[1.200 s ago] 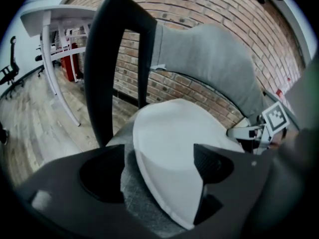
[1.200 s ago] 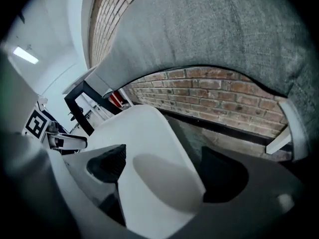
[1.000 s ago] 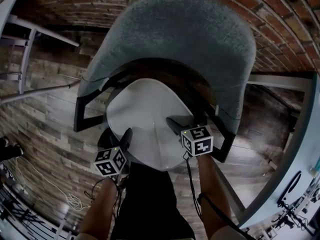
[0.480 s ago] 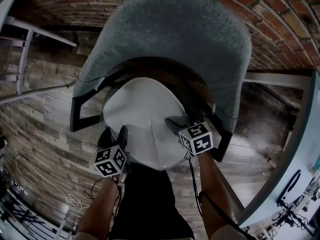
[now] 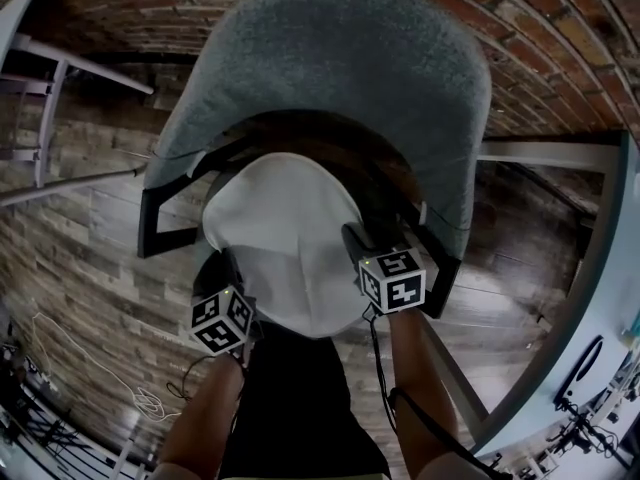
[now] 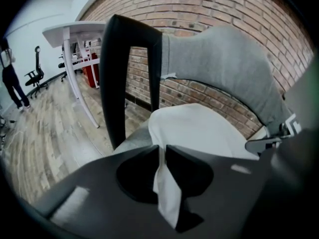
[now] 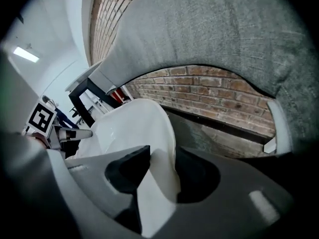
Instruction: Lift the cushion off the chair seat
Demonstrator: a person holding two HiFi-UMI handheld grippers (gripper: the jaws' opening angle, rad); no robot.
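Note:
A white cushion (image 5: 285, 233) lies on the seat of a chair with a grey padded backrest (image 5: 340, 78). My left gripper (image 5: 232, 265) is at the cushion's front left edge. Its jaws are closing, with a thin fold of the white cover (image 6: 167, 198) pinched between them (image 6: 162, 153). My right gripper (image 5: 358, 240) is at the front right edge. Those jaws (image 7: 162, 158) are closing too, around the thicker rim of the cushion (image 7: 134, 128), which fills the gap. The cushion's sides curl upward at both grips.
The chair's black arm frame (image 5: 150, 223) stands left of the cushion, and a matching arm (image 5: 445, 268) stands right. A brick wall (image 5: 560, 38) is behind the chair. White tables stand at left (image 5: 50, 118) and right (image 5: 600, 268). A cable (image 5: 140, 398) lies on the wood floor.
Both grippers went from wide open to closed on the cushion's front edges. The cushion's sides have drawn in and curled up, so it looks narrower.

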